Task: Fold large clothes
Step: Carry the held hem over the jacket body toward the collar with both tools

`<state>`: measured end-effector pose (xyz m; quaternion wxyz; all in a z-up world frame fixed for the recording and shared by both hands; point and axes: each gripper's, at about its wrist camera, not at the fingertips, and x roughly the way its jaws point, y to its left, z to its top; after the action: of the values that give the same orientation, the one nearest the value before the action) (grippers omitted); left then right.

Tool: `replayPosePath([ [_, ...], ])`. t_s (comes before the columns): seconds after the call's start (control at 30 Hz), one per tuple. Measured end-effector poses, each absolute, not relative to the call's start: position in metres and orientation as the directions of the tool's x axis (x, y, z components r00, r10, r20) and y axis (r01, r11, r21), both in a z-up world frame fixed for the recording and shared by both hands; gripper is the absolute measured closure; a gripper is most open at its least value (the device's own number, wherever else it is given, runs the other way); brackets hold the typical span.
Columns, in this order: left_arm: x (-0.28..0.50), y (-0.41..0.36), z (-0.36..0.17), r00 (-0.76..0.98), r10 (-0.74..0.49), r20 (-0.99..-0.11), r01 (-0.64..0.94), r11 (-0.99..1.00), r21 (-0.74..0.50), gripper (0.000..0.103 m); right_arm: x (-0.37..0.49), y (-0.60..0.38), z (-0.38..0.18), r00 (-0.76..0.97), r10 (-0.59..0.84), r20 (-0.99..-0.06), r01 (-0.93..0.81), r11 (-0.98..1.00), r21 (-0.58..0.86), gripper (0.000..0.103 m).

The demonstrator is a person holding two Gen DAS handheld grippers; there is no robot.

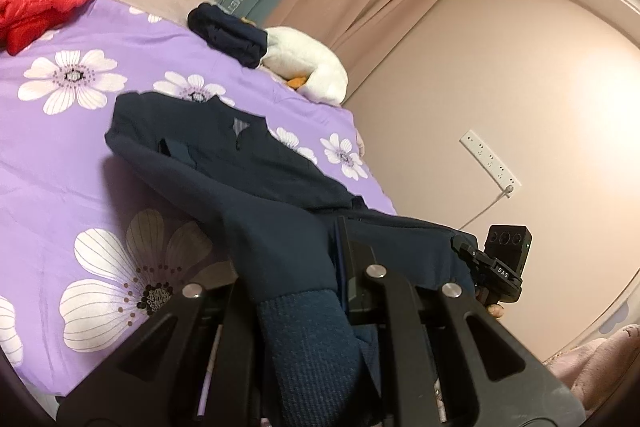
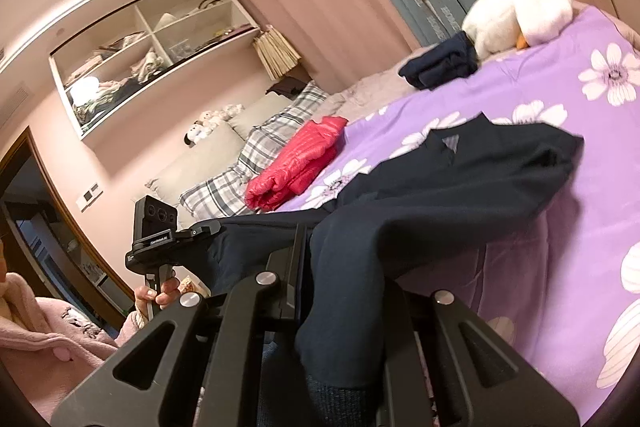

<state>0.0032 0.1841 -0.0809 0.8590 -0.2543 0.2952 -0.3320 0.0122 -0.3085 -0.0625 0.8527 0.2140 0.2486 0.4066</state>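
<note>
Both hand-held grippers (image 1: 340,267) (image 2: 304,267) clamped on navy sweater (image 1: 248,179) hem, above bedspread (image 1: 60,155).

the dark navy matt cloth garment (image 1: 256,187) looks smooth, its ribbed knit cuff (image 1: 312,339) rougher. the purple flowered cotton-like bedcover (image 1: 60,163) is soft and matt. the red quilted puffer jacket (image 1: 44,3) has a glossy sheen. the white plush toy (image 2: 516,11) is fuzzy. the black matt plastic left tool (image 1: 344,247) carries shiny metal bolts.

Sweater (image 1: 248,167) spread on bed (image 1: 60,163); folded jacket (image 1: 44,3) beyond it (near pillows (image 2: 256,151)), plush toy (image 1: 304,63) at far edge.
</note>
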Motion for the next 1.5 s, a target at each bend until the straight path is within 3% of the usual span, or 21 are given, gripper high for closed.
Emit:
replayPosePath([
  [0.57, -0.04, 0.204, -0.012, 0.656, -0.737, -0.164, 0.555, 0.618, -0.557, 0.091, -0.032, -0.306, 0.006, 0.557, 0.822, -0.121, -0.732, 0.554, 0.397, 0.092],
  [0.7, -0.028, 0.207, -0.017, 0.664, -0.727, -0.175, 0.533, 0.624, -0.572, 0.091, -0.022, -0.307, 0.001, 0.57, 0.813, -0.12, -0.711, 0.561, 0.423, 0.092],
  [1.23, 0.057, 0.223, -0.047, 0.72, -0.636, -0.277, 0.334, 0.668, -0.666, 0.091, 0.075, -0.333, -0.045, 0.716, 0.657, -0.237, -0.363, 0.64, 0.677, 0.092],
  [1.5, 0.089, 0.231, -0.072, 0.726, -0.613, -0.313, 0.26, 0.665, -0.7, 0.091, 0.103, -0.347, -0.062, 0.75, 0.601, -0.276, -0.264, 0.655, 0.708, 0.092],
])
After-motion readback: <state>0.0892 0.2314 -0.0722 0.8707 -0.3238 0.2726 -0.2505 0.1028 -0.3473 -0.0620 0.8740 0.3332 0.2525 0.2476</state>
